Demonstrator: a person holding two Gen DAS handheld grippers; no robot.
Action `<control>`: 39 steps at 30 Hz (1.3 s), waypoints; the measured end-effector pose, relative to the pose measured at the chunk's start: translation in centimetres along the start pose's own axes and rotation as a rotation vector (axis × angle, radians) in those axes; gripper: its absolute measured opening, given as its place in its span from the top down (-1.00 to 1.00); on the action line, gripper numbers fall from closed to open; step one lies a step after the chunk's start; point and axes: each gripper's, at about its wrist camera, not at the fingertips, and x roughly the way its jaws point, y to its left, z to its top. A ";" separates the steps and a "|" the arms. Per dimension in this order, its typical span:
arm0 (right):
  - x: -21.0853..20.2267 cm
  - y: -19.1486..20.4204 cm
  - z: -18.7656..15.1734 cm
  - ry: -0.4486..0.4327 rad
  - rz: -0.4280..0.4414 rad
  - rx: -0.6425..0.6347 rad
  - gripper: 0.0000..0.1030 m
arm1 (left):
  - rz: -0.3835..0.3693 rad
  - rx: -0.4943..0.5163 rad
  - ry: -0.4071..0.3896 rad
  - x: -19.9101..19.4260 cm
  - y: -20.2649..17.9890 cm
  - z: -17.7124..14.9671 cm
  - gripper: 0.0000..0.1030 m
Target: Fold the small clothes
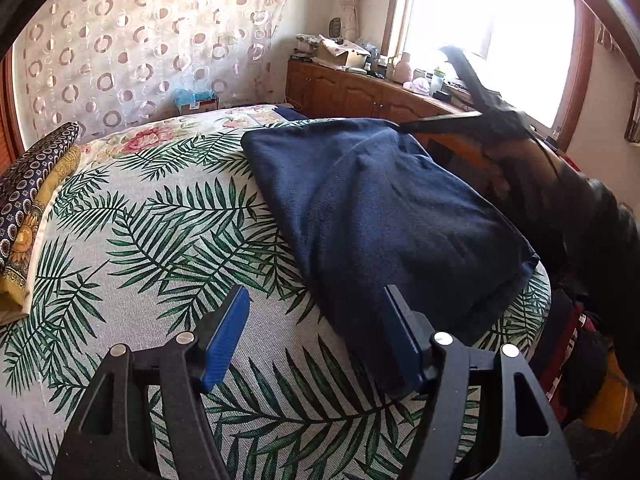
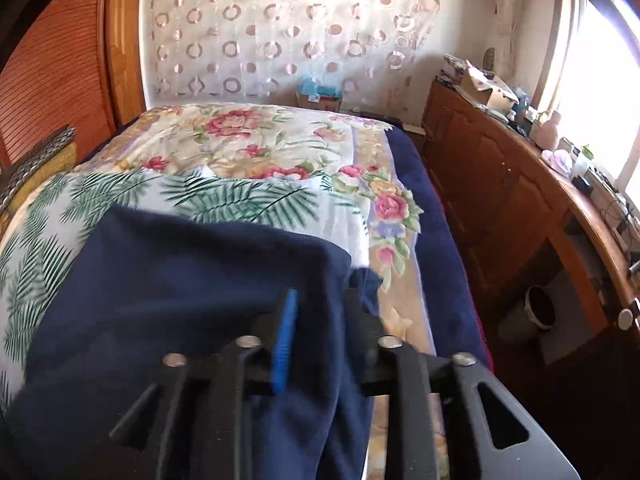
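A navy fleece garment lies folded on the palm-leaf sheet, near the bed's right edge. My left gripper hovers open at the garment's near corner. Its right finger overlaps the cloth's edge, and only sheet shows between the pads. In the right wrist view the same garment fills the lower left, and a fold of it runs between the fingers of my right gripper. The left blue pad shows bare beside the cloth, so the jaws stand apart. Seen from the left wrist, the right gripper is a dark blur at the garment's far corner.
A floral quilt covers the far end of the bed. Folded patterned cloths lie at the bed's left. A wooden cabinet with clutter on top runs under the window. A bin stands on the floor. Dark and red clothes pile beside the bed's right edge.
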 end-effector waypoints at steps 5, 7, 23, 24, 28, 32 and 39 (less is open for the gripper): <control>-4.0 0.7 -3.5 -0.024 0.046 -0.008 0.11 | -0.002 -0.004 -0.002 0.0 -0.1 0.0 -0.33; -5.5 0.6 -5.3 -0.010 0.065 -0.007 0.11 | -0.007 -0.001 -0.006 -0.1 -0.1 0.1 -0.33; -12.4 -0.3 -13.0 0.044 0.164 0.102 0.11 | -0.010 0.010 0.013 0.6 -0.8 0.4 -0.33; -12.6 0.0 -13.2 0.035 0.175 0.099 0.19 | -0.011 0.009 0.015 0.7 -0.9 0.5 -0.33; -12.3 0.3 -13.2 0.037 0.201 0.080 0.59 | -0.014 0.024 0.018 0.9 -1.3 0.6 -0.33; -12.9 0.3 -13.1 0.013 0.201 0.061 0.87 | -0.017 0.025 0.021 1.0 -1.4 0.5 -0.33; -14.9 -1.1 -14.9 -0.016 0.178 0.073 0.96 | -0.019 0.021 0.015 0.8 -1.3 0.5 -0.34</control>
